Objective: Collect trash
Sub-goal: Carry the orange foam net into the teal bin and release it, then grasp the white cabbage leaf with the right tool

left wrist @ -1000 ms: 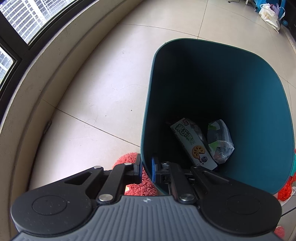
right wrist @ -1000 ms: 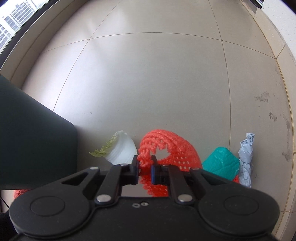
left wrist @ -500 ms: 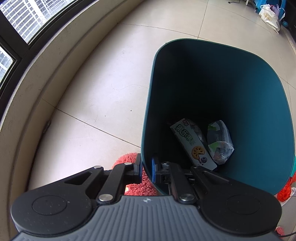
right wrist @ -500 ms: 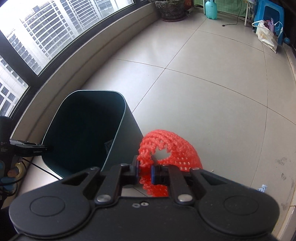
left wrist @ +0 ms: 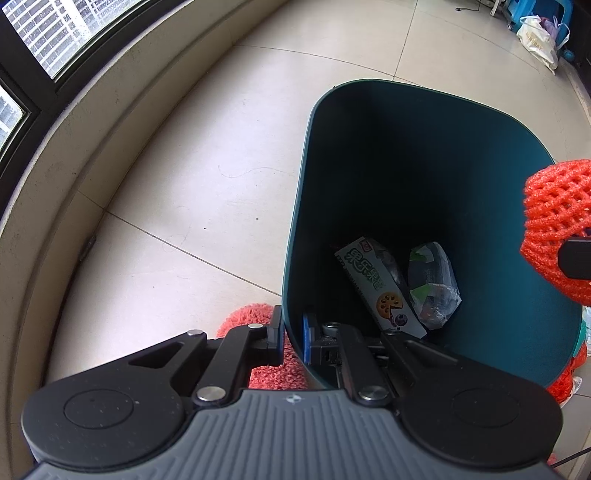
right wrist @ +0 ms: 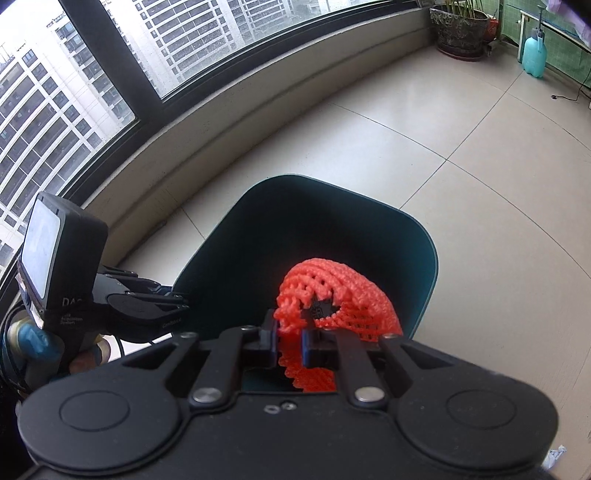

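A dark teal trash bin (left wrist: 480, 155) stands on the tiled floor. My left gripper (left wrist: 292, 338) is shut on its near rim, one finger outside and one inside. A snack box (left wrist: 376, 284) and a crumpled clear wrapper (left wrist: 434, 286) lie at the bin's bottom. My right gripper (right wrist: 289, 338) is shut on an orange foam fruit net (right wrist: 343, 299) and holds it over the bin's opening (right wrist: 258, 251). The net (left wrist: 554, 218) also shows at the right edge of the left wrist view, above the bin's right rim.
A red fuzzy item (left wrist: 255, 325) lies on the floor by the bin's near left side. More orange net (left wrist: 565, 376) lies by the bin's right side. A curved window ledge (left wrist: 74, 155) runs along the left. A plant pot (right wrist: 460, 31) and sprayer (right wrist: 533, 55) stand far off.
My right gripper has lifted the orange net off the floor and swung it left over the bin. The left gripper and the bin have not moved.
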Demonstrator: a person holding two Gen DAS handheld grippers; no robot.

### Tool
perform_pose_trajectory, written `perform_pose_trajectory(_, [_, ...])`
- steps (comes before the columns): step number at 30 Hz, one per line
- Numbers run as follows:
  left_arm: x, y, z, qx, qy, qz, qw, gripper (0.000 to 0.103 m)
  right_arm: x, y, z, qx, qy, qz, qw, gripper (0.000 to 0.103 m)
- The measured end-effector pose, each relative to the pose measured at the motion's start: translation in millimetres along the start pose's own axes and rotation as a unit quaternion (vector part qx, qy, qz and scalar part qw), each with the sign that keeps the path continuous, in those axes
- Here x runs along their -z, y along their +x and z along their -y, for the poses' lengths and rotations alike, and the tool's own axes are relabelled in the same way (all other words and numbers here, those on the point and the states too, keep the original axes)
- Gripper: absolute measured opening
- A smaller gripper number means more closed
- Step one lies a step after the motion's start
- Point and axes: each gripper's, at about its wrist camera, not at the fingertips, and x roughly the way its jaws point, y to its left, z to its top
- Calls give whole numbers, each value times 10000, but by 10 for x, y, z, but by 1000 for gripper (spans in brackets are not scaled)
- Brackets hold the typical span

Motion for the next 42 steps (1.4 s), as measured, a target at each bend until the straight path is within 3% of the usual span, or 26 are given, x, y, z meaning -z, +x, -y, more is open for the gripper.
perform_pose_trajectory(11, [9, 2, -26, 52, -8, 28, 10000, 9, 95, 591, 148, -107, 152, -464, 9987, 11])
perform_pose_trajectory(14, [14, 4, -23, 48, 5, 32, 10000, 9, 157, 708, 186, -86, 239, -626, 9977, 16])
perform_pose_trajectory(25, [18, 15, -8, 21, 29, 36, 10000, 9, 311, 728, 220, -68, 378, -795, 9961, 25])
perform_pose_trajectory(36, [15, 12, -18, 18, 4, 33, 10000, 9, 339, 70, 199, -189, 291, -373, 9987, 37])
perform_pose_trajectory(40, [15, 2, -10, -10, 12, 34, 10000, 9, 401, -298, 239, -51, 231, -117, 9997, 51])
perform_pose_trajectory(42, [17, -4, -2, -19, 4, 30, 10000, 9, 467, -455, 338, 121, 239, -16, 9996, 51])
